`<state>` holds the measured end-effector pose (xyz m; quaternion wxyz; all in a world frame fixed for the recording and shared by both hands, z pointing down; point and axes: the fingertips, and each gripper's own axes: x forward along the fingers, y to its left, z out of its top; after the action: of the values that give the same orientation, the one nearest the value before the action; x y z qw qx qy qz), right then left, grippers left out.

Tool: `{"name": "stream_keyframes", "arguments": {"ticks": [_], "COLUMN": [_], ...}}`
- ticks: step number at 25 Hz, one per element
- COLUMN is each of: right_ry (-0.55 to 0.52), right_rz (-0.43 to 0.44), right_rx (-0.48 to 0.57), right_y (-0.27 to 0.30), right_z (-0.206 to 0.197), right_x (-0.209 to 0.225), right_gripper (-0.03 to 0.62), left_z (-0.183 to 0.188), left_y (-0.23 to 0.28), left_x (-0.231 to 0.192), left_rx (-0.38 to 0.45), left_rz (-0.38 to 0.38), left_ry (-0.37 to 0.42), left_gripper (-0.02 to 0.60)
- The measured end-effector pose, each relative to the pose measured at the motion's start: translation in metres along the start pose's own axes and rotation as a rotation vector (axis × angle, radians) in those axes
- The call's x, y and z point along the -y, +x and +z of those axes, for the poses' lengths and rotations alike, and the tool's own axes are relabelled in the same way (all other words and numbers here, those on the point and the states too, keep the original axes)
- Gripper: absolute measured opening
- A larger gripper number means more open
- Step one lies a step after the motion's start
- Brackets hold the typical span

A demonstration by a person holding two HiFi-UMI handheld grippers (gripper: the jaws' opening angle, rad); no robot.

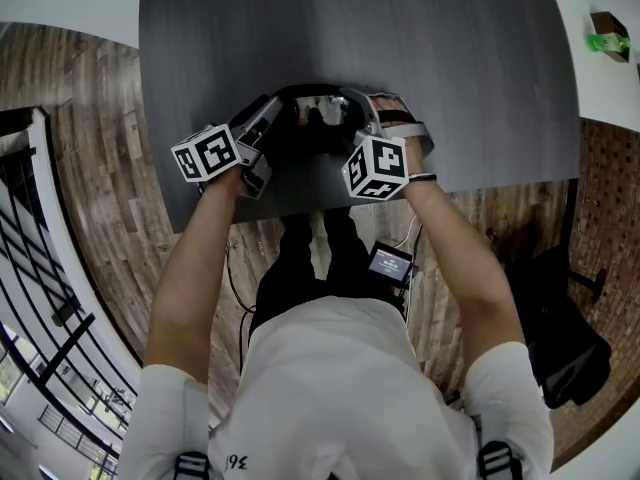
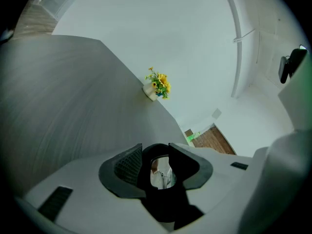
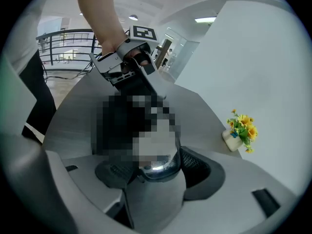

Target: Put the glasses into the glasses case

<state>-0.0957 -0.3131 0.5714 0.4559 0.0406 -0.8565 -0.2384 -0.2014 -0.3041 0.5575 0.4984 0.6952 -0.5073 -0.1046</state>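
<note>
Both grippers are clamping the glasses (image 1: pixel 320 126) over the table's (image 1: pixel 420 48) near edge, the left gripper (image 1: pixel 272 123) pinching one dark rim and the right gripper (image 1: pixel 362 120) the other lens. No case is showing, so this is likely the carrying step. Next they are needing an open case to lower into.

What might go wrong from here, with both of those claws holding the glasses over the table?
1. Both the left gripper and the right gripper seem clamped on the glasses; pulling apart or twisting could bend the frame.
2. The right gripper's pads sit at a lens, which may get smudged or scratched.
3. The glasses hang near the table's front edge; a slip might drop them off it.
</note>
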Motion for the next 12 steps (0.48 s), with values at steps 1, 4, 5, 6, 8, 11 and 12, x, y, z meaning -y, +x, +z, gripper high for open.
{"name": "stream_keyframes", "arguments": {"ticks": [1,4,5,6,8,11,12], "right_ry": [-0.009,0.010,0.025,0.040,0.059,0.091,0.105], "right_rz": [0.002,0.022,0.030,0.037,0.047,0.061,0.066], "right_rx": [-0.004,-0.014,-0.017,-0.019,-0.024,-0.028,-0.028], "right_y": [0.0004,0.0024,0.0029,0.0032,0.0035,0.0032,0.0031], "right_z": [0.0002,-0.0011,-0.0014,-0.0014,-0.0013,-0.0021,-0.0025], "right_x": [0.0009,0.0013,0.0011,0.0014,0.0019,0.0016,0.0015], "right_gripper": [0.281,0.279,0.279,0.279,0.281,0.281,0.282], "left_z": [0.0004,0.0000,-0.0001,0.0002,0.0009,-0.0003,-0.0009], "left_y": [-0.0001,-0.0005,-0.0010,-0.0015,-0.0021,-0.0027,-0.0031], "left_x": [0.0000,0.0002,0.0003,0.0004,0.0007,0.0006,0.0001], "left_rx": [-0.003,-0.014,-0.016,-0.017,-0.019,-0.022,-0.023], "left_rz": [-0.006,-0.012,-0.013,-0.015,-0.018,-0.015,-0.012], "left_ry": [-0.002,0.001,0.002,0.003,0.006,0.006,0.005], "left_gripper": [0.164,0.166,0.164,0.164,0.164,0.164,0.164]}}
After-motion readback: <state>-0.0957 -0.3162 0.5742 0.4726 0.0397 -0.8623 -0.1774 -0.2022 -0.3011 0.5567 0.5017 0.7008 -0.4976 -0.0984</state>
